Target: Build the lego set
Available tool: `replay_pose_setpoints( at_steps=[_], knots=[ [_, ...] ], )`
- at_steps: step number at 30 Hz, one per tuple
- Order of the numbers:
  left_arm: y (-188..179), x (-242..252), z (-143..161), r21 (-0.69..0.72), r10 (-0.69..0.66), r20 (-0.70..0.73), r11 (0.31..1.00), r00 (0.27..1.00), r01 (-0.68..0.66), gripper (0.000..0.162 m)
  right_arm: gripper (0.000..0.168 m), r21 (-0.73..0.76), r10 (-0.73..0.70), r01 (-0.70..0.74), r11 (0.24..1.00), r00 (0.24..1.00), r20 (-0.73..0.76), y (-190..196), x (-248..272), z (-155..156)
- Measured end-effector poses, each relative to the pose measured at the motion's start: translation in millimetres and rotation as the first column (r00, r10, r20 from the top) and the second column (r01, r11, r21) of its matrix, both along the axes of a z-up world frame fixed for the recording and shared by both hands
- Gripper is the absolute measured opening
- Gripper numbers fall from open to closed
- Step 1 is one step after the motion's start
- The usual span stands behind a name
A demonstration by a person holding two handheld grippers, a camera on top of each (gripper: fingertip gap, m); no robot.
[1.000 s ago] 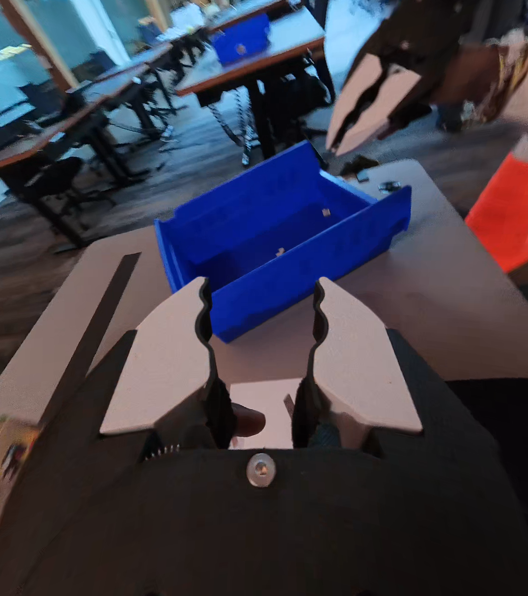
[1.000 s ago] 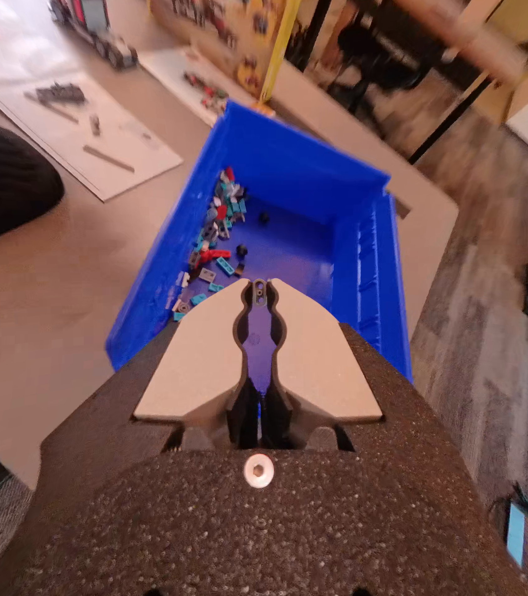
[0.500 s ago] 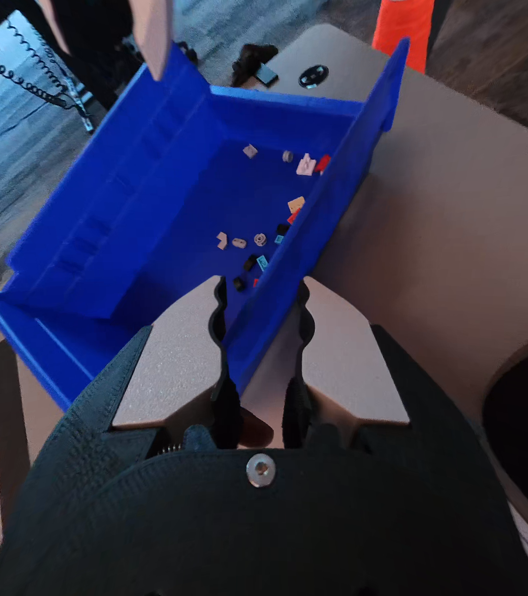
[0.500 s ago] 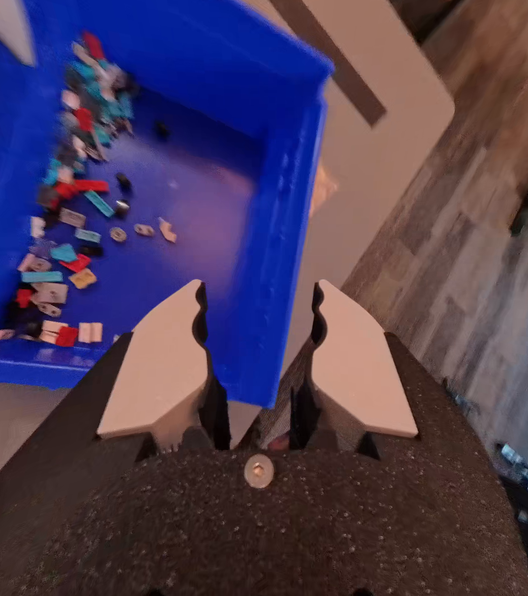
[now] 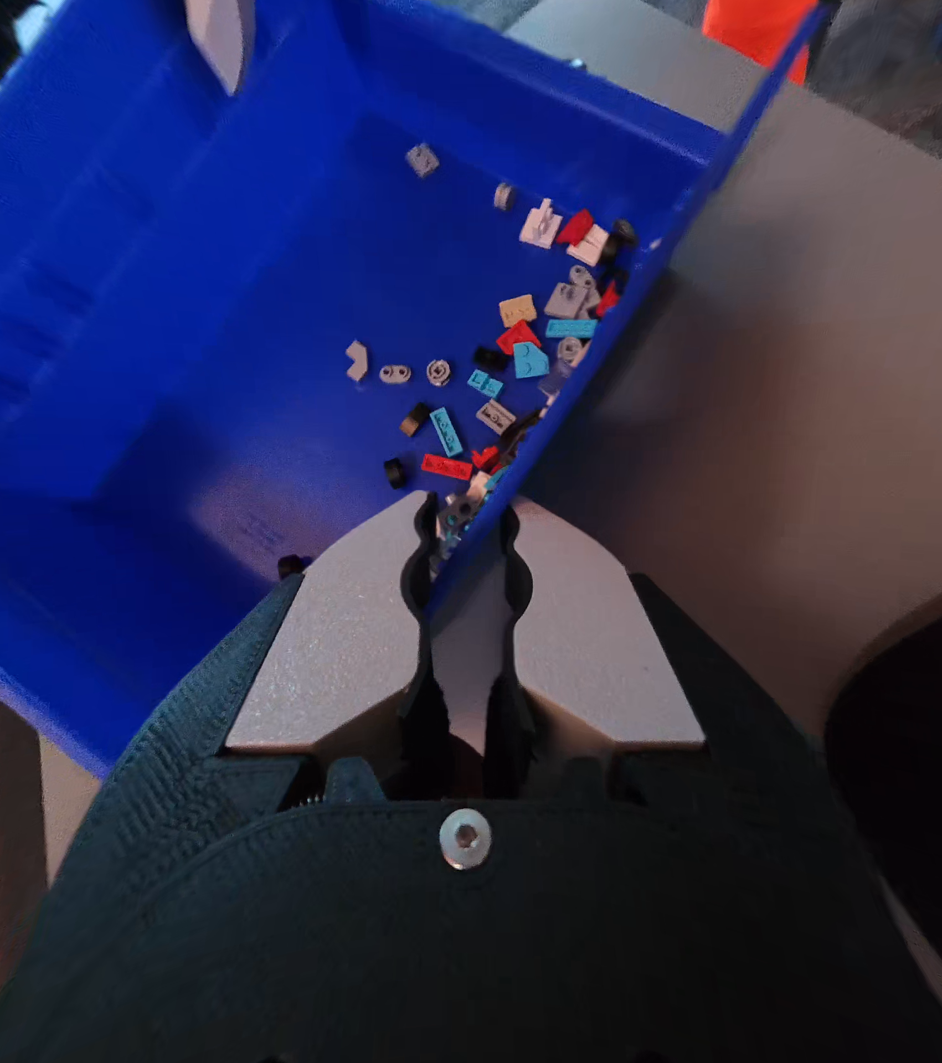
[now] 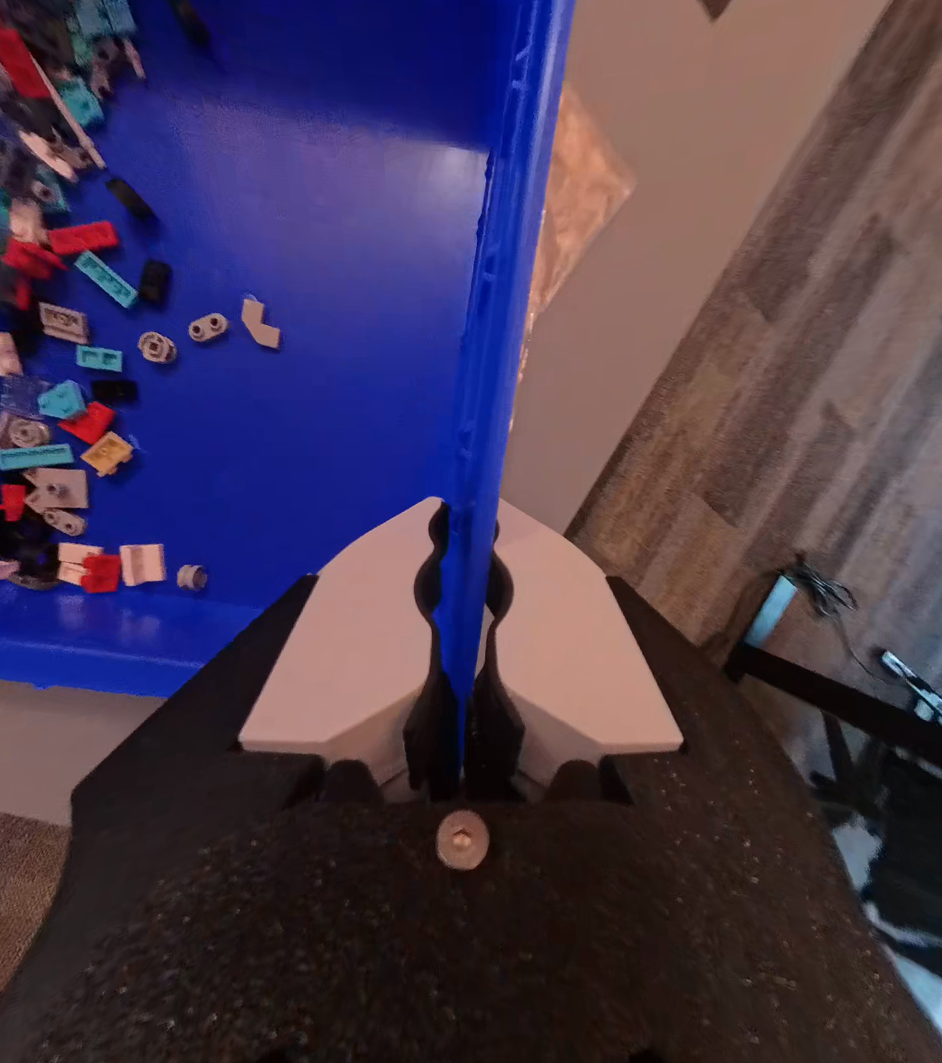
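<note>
The bench [image 5: 836,402] is a pale, flat top that carries everything and runs out ahead of and to the right of the left tongs [image 5: 465,506].

On it sits the blue bin [image 5: 181,299], by far the largest thing in play. Each pair of tongs straddles one of its long side walls: the left tongs are clenched on the wall nearest them, one finger inside and one outside, and the right tongs [image 6: 468,506] pinch the opposite wall the same way, that wall running straight away from them. The bin looks like stiff moulded plastic, light for its bulk, with thin upright walls that suit a pinch at the rim. Its smooth skin may slip if lifted unevenly, so a two-sided hold seems sound.

The lego pieces [image 5: 520,356] lie loose on the bin floor, heaped against the wall the left tongs hold and well to the left of the right tongs. They are small, hard and light, mostly flat plates, and would slide readily if the bin tips. Each is best taken across its narrow sides, one at a time.
</note>
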State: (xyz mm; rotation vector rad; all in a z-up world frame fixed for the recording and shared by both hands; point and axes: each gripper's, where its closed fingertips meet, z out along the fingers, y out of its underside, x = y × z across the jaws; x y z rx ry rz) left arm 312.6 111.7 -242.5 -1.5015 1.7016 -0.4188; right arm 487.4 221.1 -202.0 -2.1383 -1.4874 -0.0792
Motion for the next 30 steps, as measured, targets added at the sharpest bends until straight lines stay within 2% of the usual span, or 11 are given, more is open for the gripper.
replay_pose_setpoints(
  at_steps=[2,4,6,9,10,13,16,20,24,27,30],
  knots=[
    [4,-7,1,-0.01,0.083,0.072,0.997,0.994,-0.083,0.043,0.009,0.045,-0.054,0.053,0.998,0.998,0.033,-15,0,13],
    [18,-21,4,-0.057,0.27,0.156,0.963,0.95,-0.264,0.073,0.009,0.043,-0.106,0.105,0.994,0.994,0.03,-26,0,13],
    [30,-41,4,-0.188,0.531,0.236,0.847,0.814,-0.498,0.092,0.008,0.018,-0.149,0.149,0.989,0.989,-0.01,-32,0,6],
    [13,-38,5,-0.211,0.593,0.281,0.805,0.754,-0.554,0.111,0.006,-0.025,-0.172,0.17,0.985,0.982,-0.074,-39,-3,6],
    [8,-33,5,-0.21,0.589,0.263,0.808,0.764,-0.551,0.111,0.007,-0.025,-0.182,0.181,0.983,0.982,-0.055,-42,-1,5],
    [-3,-29,5,-0.222,0.504,0.194,0.858,0.842,-0.463,0.09,0.006,-0.061,-0.196,0.192,0.98,0.977,-0.086,-49,1,4],
    [0,-48,22,-0.233,0.501,0.257,0.862,0.826,-0.45,0.077,0.006,-0.052,-0.241,0.238,0.97,0.968,-0.068,-52,13,3],
    [12,-57,26,-0.616,0.732,0.332,0.646,0.595,-0.45,0.078,0.006,-0.036,-0.317,0.315,0.948,0.944,-0.089,-61,22,7],
    [13,-18,5,-0.884,0.807,0.221,0.403,0.547,-0.237,0.089,0.006,-0.007,-0.38,0.382,0.924,0.919,-0.102,-74,22,13],
    [29,-2,-5,-0.915,0.822,0.176,0.339,0.542,-0.217,0.079,0.006,0.014,-0.39,0.394,0.919,0.914,-0.115,-82,17,17],
    [41,3,-10,-0.881,0.798,0.159,0.381,0.581,-0.281,0.064,0.007,0.063,-0.435,0.443,0.894,0.894,-0.113,-87,23,22]
  ],
)
